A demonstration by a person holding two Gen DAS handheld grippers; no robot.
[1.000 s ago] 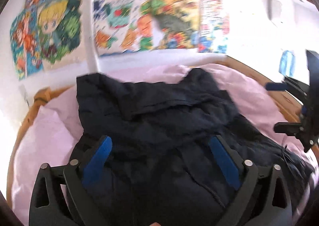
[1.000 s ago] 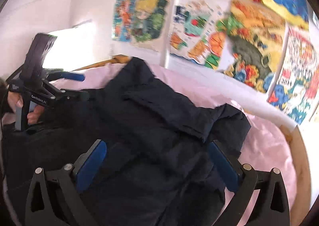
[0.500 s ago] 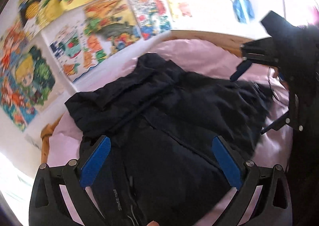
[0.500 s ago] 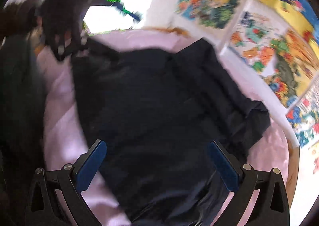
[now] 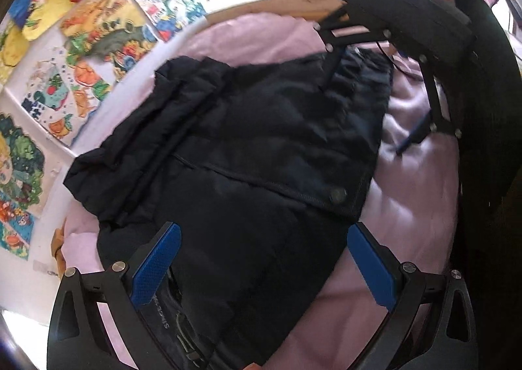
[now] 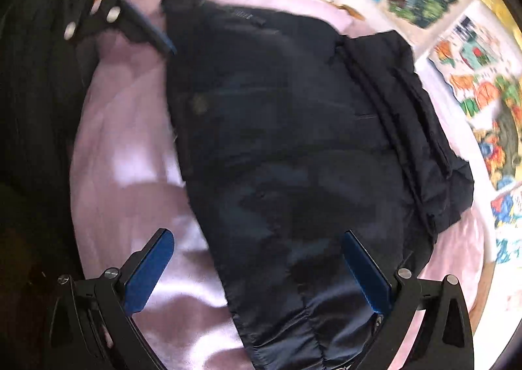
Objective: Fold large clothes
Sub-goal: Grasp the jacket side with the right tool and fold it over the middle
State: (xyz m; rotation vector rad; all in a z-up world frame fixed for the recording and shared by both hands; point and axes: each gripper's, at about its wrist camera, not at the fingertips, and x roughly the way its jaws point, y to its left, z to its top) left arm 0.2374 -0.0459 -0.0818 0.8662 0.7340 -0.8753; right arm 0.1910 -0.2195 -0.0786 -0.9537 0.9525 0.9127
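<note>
A dark navy padded jacket (image 5: 248,148) lies spread across a pink bedsheet (image 5: 407,207), its snap button (image 5: 337,195) and front placket facing up, as a person works over it with 2 handheld tools. In the space of 1 second both cameras have swung from a low, head-on look at a rumpled heap to a high view down onto the garment, which now lies far flatter, its body smoothed out and a sleeve or side panel doubled along the edge nearest the poster-covered wall (image 5: 81,44).

The left tool (image 5: 257,265) hangs above the jacket's near hem with its blue pads (image 5: 155,264) spread wide, pinching nothing. The right tool (image 6: 257,269) is likewise spread over the opposite end of the jacket (image 6: 293,148), its pads (image 6: 148,269) clear of the cloth. Each tool also shows in the other's camera: the right one (image 5: 368,93) with 1 finger at the jacket's far edge and the other over the sheet, the left one (image 6: 212,5) at the top corner. Whether either touches fabric there is too blurred to tell.

The flattening looks done, and the next fold, judging by the layout, calls for fresh grips on 2 corners.
</note>
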